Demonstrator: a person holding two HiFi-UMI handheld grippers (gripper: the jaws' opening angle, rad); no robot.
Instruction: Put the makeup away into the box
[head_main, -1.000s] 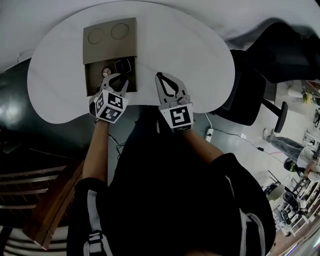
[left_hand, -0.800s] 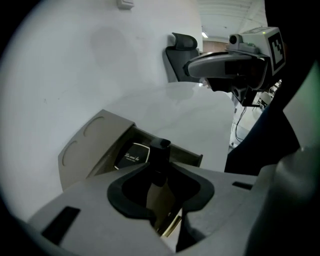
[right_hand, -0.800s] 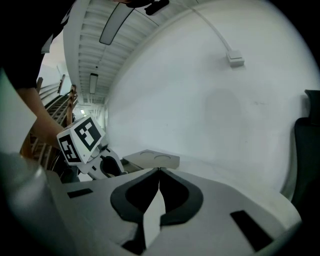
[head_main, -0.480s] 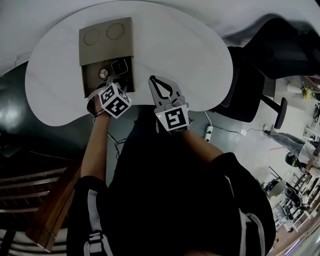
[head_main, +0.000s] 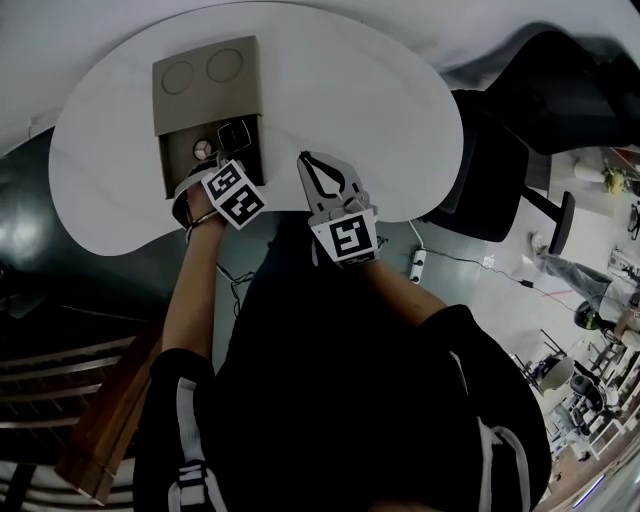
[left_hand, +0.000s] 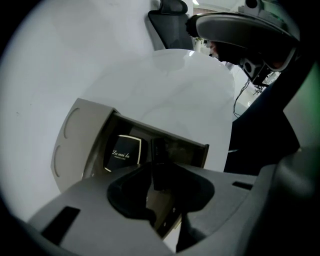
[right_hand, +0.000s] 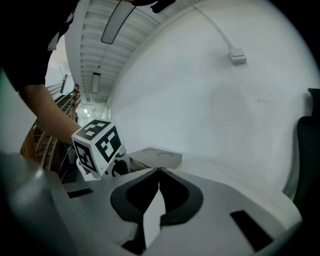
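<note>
A beige box (head_main: 205, 80) lies on the white table (head_main: 350, 90), its lid slid back over the far half. The open near half holds a black compact (head_main: 235, 133) and a small round pale item (head_main: 202, 150). In the left gripper view the compact (left_hand: 122, 152) bears gold script. My left gripper (head_main: 226, 168) points straight down over that open half. Its jaws (left_hand: 159, 172) are shut on a slim dark makeup stick (left_hand: 159, 159) that hangs into the box (left_hand: 75, 135). My right gripper (head_main: 304, 158) rests near the table's front edge, shut and empty (right_hand: 159, 170).
A black office chair (head_main: 500, 180) stands at the table's right end. A power strip (head_main: 420, 268) lies on the floor below. The left gripper's marker cube (right_hand: 97, 145) shows close by in the right gripper view.
My left gripper has tipped from slanting forward to pointing straight down and sunk over the box's open half. The right gripper has stayed where it was.
</note>
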